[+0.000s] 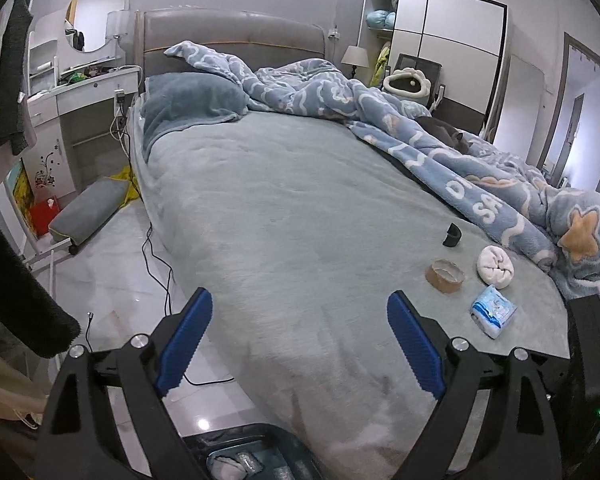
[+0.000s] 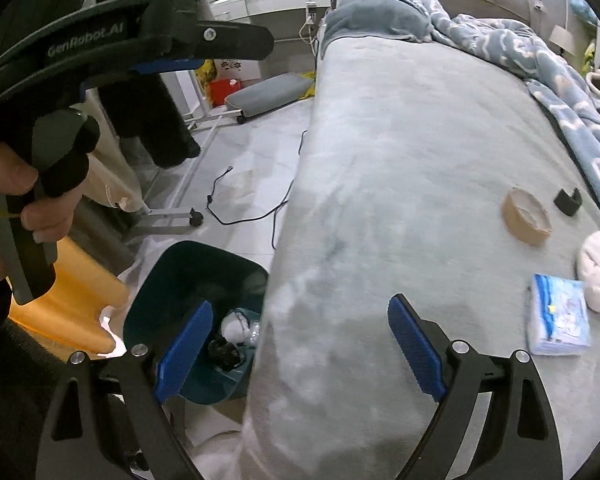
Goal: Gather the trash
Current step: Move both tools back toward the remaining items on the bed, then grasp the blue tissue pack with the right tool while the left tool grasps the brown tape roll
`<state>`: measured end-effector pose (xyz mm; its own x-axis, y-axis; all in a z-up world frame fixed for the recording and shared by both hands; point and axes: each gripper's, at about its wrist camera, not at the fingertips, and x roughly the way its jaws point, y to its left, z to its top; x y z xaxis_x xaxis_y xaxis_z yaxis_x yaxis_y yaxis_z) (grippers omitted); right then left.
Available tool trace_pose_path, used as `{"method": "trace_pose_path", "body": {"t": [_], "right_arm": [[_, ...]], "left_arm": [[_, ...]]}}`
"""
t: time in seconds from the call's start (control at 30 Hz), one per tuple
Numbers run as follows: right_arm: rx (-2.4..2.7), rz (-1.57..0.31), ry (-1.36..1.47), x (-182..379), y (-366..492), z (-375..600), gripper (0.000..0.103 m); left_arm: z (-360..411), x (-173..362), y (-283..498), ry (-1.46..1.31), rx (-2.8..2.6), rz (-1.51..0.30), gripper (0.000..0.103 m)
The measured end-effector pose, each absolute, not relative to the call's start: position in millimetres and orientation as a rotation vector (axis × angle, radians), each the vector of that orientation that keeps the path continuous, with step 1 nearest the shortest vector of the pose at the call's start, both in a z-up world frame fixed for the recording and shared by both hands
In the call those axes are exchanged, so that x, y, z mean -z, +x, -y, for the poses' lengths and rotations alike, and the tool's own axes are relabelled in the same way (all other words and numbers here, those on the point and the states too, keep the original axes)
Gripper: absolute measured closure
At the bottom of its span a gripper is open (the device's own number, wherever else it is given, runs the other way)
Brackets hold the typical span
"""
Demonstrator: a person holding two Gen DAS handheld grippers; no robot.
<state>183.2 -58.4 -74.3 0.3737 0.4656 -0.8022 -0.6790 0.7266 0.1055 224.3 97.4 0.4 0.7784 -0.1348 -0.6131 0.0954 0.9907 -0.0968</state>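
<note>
Right wrist: bin (image 2: 172, 268) beneath tool (image 2: 300, 340).

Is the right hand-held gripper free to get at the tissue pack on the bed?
Probably yes: the right hand-held gripper is open and empty, and bare blanket lies between it and the tissue pack.

text: "GenRobot.AI" | on: left tool (image 2: 236, 46) black body | duvet (image 1: 480, 184): white letters, partly hidden

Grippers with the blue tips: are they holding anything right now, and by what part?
Nothing is held. The left gripper and the right gripper both stand open and empty above the bed.
</note>
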Motion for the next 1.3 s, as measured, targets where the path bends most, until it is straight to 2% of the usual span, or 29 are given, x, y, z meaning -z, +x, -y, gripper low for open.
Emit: {"method": "trace_pose_path", "body": {"t": [0.77,1.3], "right_arm": [[-0.525,-0.837,-0.115,52.3,220.4,146.6,0.012],[-0.358,-0.902,-0.124,86.9,253.4,196.3,0.012]], "left_arm": [[-45.5,16.4,263.2,-0.097,0.154,-0.71,0.012],[5.1,40.7,290.3,-0.01,0.233,-0.758,0.01]]}}
